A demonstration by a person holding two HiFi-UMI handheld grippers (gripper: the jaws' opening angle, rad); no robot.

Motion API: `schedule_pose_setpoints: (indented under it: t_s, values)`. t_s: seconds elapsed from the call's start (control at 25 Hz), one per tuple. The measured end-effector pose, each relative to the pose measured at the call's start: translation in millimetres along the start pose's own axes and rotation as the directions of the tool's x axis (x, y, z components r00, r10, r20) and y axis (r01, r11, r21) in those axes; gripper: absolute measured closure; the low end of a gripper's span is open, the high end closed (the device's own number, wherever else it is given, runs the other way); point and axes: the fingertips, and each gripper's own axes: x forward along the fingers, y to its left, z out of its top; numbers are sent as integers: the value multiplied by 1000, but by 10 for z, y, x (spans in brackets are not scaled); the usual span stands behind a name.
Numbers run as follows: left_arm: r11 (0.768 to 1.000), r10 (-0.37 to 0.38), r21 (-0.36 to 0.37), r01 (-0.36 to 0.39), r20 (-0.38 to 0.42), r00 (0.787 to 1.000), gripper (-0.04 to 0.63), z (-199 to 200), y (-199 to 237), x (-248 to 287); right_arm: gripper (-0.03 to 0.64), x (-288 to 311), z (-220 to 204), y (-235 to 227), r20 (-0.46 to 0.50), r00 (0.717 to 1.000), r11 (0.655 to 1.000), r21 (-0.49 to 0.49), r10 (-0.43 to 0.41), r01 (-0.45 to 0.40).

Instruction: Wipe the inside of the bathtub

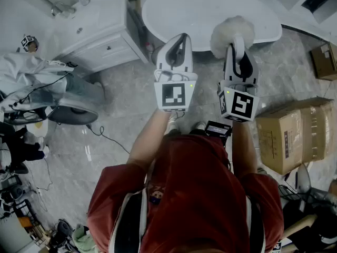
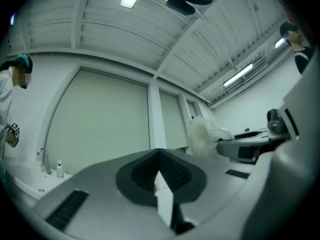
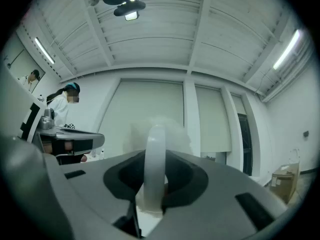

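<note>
The white oval bathtub (image 1: 210, 12) lies at the top of the head view, beyond both grippers. My right gripper (image 1: 236, 45) is shut on the white handle (image 3: 154, 170) of a fluffy white duster (image 1: 232, 33), whose head (image 3: 161, 130) sticks up past the jaws. The left gripper (image 1: 180, 38) is held beside it, shut with nothing between its pads (image 2: 170, 170). In the left gripper view the duster (image 2: 202, 136) and the right gripper (image 2: 249, 147) show at the right. Both grippers are raised in front of the person, over the marble floor short of the tub.
A white vanity cabinet (image 1: 102, 33) with a sink stands left of the tub. Cardboard boxes (image 1: 296, 133) sit on the floor at the right. At the far left are a person in a white coat (image 1: 29, 67), a round stool (image 1: 73, 108) and a floor cable (image 1: 105, 136).
</note>
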Motion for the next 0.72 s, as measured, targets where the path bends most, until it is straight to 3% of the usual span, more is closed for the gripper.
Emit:
schedule_pose_setpoints:
  t_s: [0.12, 0.6, 0.72]
  values:
    - [1000, 10, -21, -10, -8, 1000, 580, -38, -113, 43, 518, -28, -49, -128, -8, 1000, 1000, 19, -7, 7]
    - [1000, -3, 5, 3, -1, 1000, 580, -71, -636, 367, 518, -58, -216, -682, 16, 1000, 998, 57, 7, -8]
    - [1000, 8, -25, -8, 12, 1000, 580, -33, -873, 483, 518, -105, -277, -925, 17, 1000, 997, 74, 8, -9]
